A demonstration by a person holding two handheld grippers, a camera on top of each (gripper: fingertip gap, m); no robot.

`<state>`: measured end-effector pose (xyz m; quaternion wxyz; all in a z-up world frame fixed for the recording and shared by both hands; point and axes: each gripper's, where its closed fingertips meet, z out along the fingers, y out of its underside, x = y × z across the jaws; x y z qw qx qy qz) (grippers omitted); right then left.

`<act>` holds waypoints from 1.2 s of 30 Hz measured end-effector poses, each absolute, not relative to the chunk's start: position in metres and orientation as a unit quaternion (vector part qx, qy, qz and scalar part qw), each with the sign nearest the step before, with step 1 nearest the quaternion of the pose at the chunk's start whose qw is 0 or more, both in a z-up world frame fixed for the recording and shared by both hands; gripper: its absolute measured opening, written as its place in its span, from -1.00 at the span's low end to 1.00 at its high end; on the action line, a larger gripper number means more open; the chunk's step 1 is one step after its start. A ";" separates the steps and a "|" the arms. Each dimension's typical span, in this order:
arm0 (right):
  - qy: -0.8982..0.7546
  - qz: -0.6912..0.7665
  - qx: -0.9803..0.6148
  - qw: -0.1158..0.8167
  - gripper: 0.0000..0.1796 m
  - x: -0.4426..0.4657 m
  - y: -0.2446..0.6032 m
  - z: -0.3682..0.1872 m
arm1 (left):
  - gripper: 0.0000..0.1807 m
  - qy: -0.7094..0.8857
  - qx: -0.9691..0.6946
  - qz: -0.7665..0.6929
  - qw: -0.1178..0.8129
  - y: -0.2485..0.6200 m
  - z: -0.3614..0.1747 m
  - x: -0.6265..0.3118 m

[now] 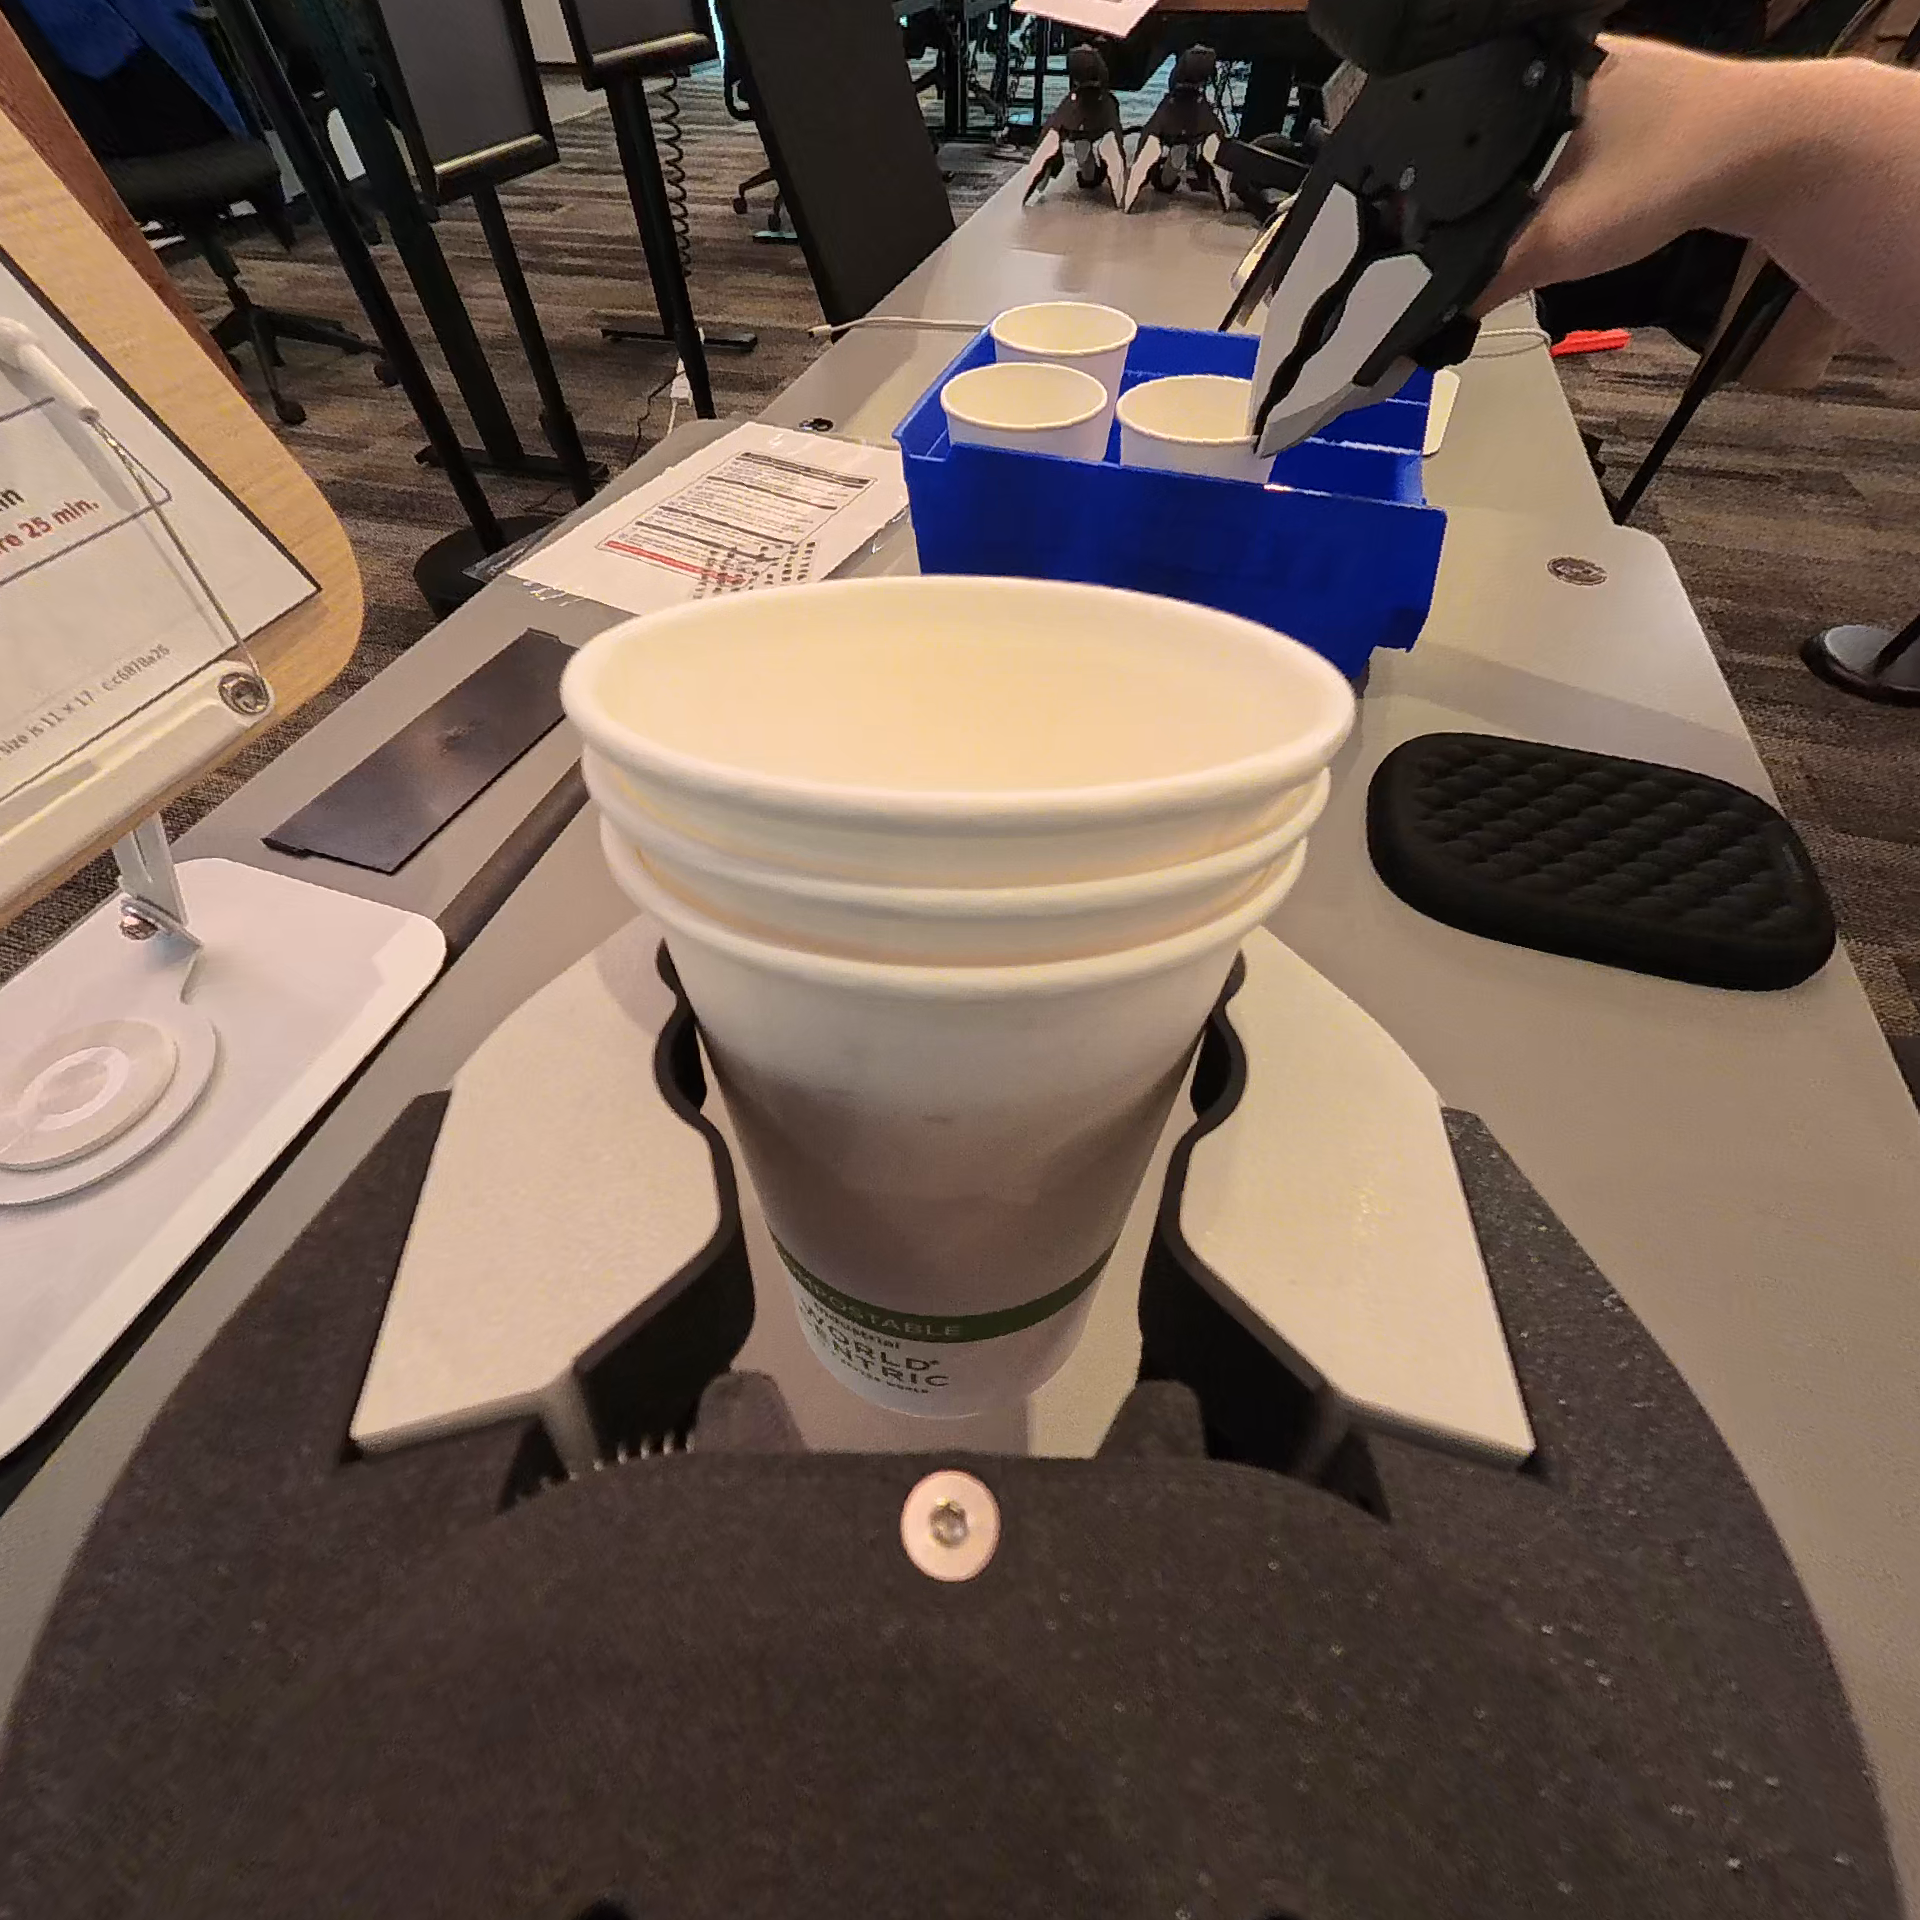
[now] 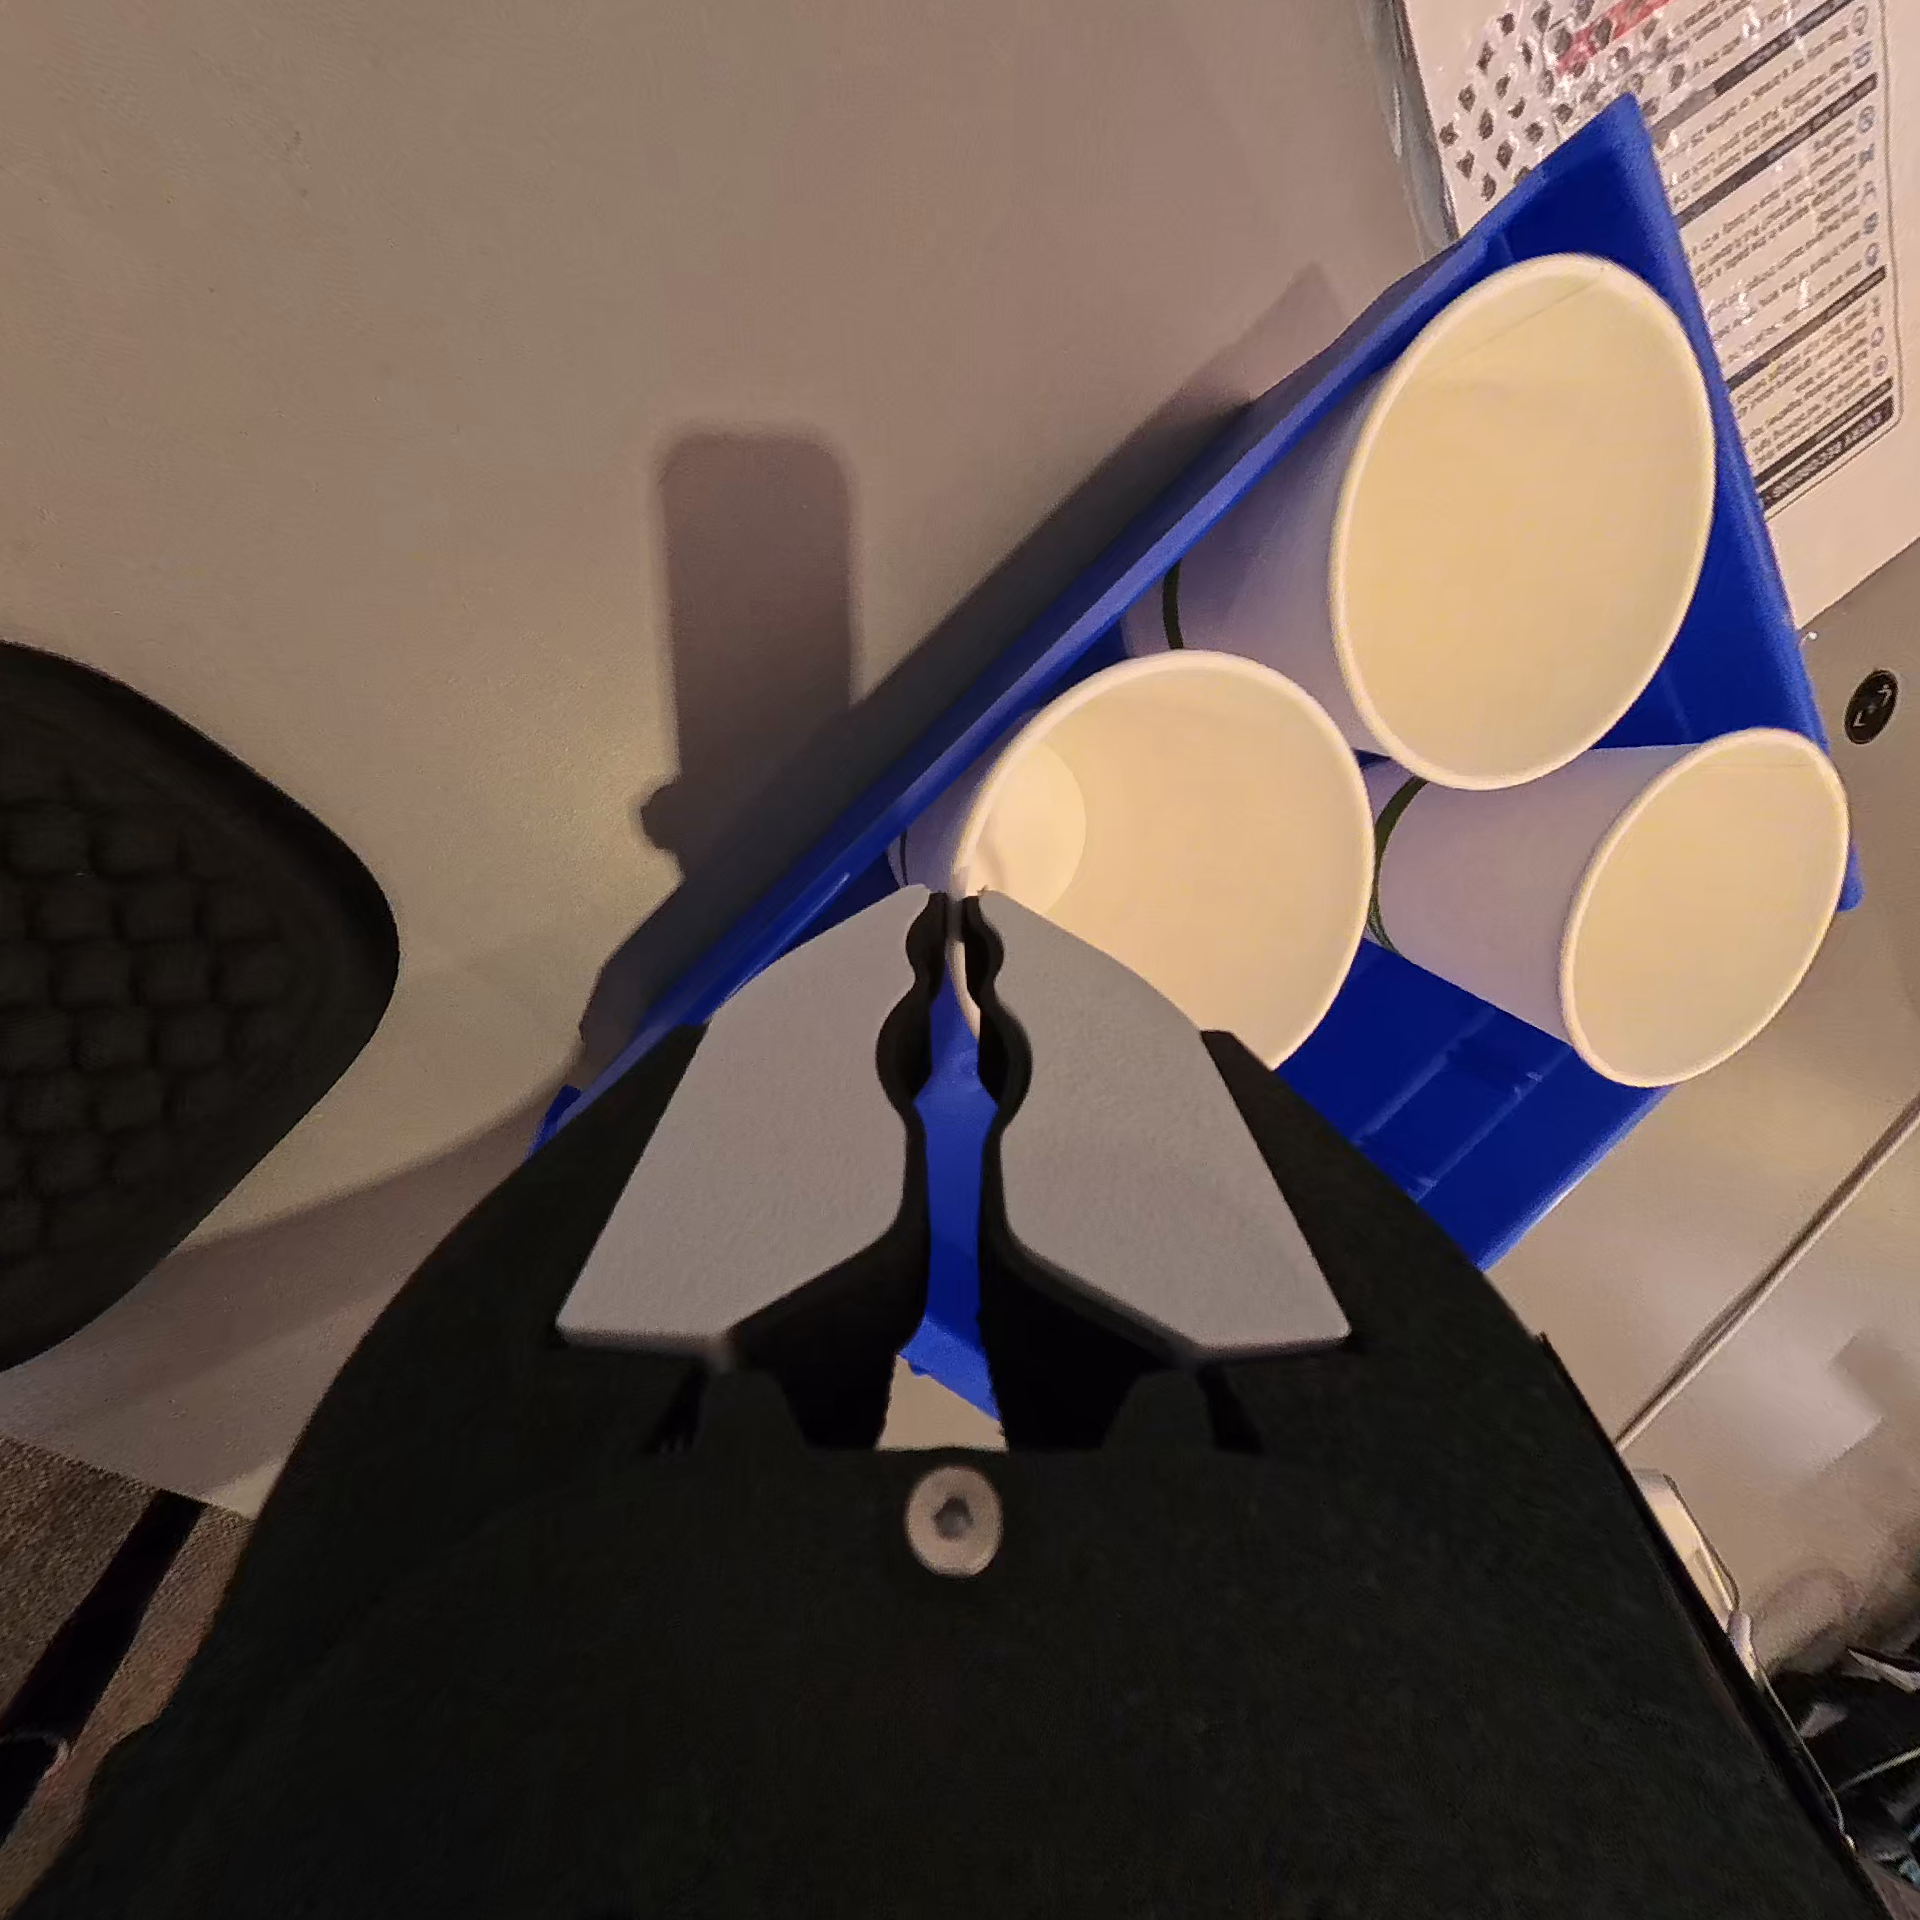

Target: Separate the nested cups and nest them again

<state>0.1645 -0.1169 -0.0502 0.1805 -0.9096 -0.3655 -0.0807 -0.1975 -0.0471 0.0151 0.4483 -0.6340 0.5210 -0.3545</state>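
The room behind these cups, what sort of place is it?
Probably an office or conference room set up for demos: rolling office chairs on patterned carpet, long grey tables, and spare grippers parked on a far table.

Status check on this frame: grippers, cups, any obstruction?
Left gripper shut on stack of nested cups. Right gripper pinching rim of near cup in blue bin. Nothing in the way.

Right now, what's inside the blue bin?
Three separate white cups stand upright in the blue bin; the right gripper pinches the rim of the nearest cup. Their bottoms and the bin floor beneath them are hidden.
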 end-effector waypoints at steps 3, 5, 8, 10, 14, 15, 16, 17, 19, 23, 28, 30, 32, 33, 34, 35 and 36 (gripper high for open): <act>-0.371 -0.077 -0.907 0.185 -0.97 0.164 -0.116 -0.053 | 0.03 0.521 -0.634 -0.354 0.448 -0.047 0.015 -0.197; -0.372 -0.073 -0.907 0.186 -0.97 0.163 -0.116 -0.055 | 0.03 0.522 -0.634 -0.353 0.448 -0.048 0.015 -0.197; -0.372 -0.076 -0.904 0.196 -0.97 0.164 -0.113 -0.055 | 0.03 0.523 -0.633 -0.354 0.447 -0.048 0.015 -0.197; -0.372 -0.072 -0.904 0.198 -0.97 0.163 -0.113 -0.055 | 0.03 0.524 -0.634 -0.354 0.446 -0.048 0.014 -0.196; -0.371 -0.078 -0.904 0.200 -0.97 0.166 -0.110 -0.056 | 0.03 0.525 -0.634 -0.354 0.443 -0.049 0.013 -0.196; -0.369 -0.091 -0.902 0.204 -0.97 0.168 -0.108 -0.055 | 0.03 0.526 -0.635 -0.354 0.442 -0.049 0.013 -0.196; -0.368 -0.102 -0.901 0.205 -0.89 0.170 -0.107 -0.054 | 0.03 0.525 -0.634 -0.354 0.443 -0.049 0.013 -0.197; -0.368 -0.107 -0.901 0.204 -0.81 0.171 -0.107 -0.053 | 0.03 0.525 -0.634 -0.355 0.443 -0.049 0.014 -0.197; -0.363 -0.105 -0.901 0.212 -0.74 0.167 -0.106 -0.048 | 0.03 0.524 -0.632 -0.357 0.444 -0.050 0.016 -0.197; -0.373 -0.126 -0.879 0.268 -0.68 0.150 -0.097 -0.015 | 0.03 0.526 -0.627 -0.362 0.446 -0.054 0.019 -0.196; -0.460 -0.060 -0.809 0.360 -0.73 0.032 -0.089 0.048 | 0.03 0.536 -0.624 -0.360 0.440 -0.060 0.016 -0.190; -0.521 -0.001 -0.767 0.376 -0.78 -0.037 -0.098 0.064 | 0.03 0.540 -0.623 -0.359 0.437 -0.062 0.014 -0.188; -0.573 0.036 -0.729 0.372 -0.78 -0.093 -0.108 0.072 | 0.03 0.545 -0.621 -0.359 0.435 -0.065 0.013 -0.185; -0.594 0.043 -0.713 0.371 -0.79 -0.115 -0.111 0.075 | 0.03 0.548 -0.620 -0.358 0.433 -0.067 0.012 -0.185; -0.611 0.050 -0.698 0.370 -0.79 -0.134 -0.113 0.076 | 0.03 0.551 -0.619 -0.357 0.432 -0.068 0.011 -0.184; -0.624 0.055 -0.688 0.365 -0.80 -0.149 -0.115 0.077 | 0.03 0.553 -0.618 -0.355 0.431 -0.069 0.010 -0.183; -0.635 0.060 -0.683 0.356 -0.79 -0.161 -0.116 0.075 | 0.03 0.555 -0.618 -0.353 0.431 -0.069 0.010 -0.183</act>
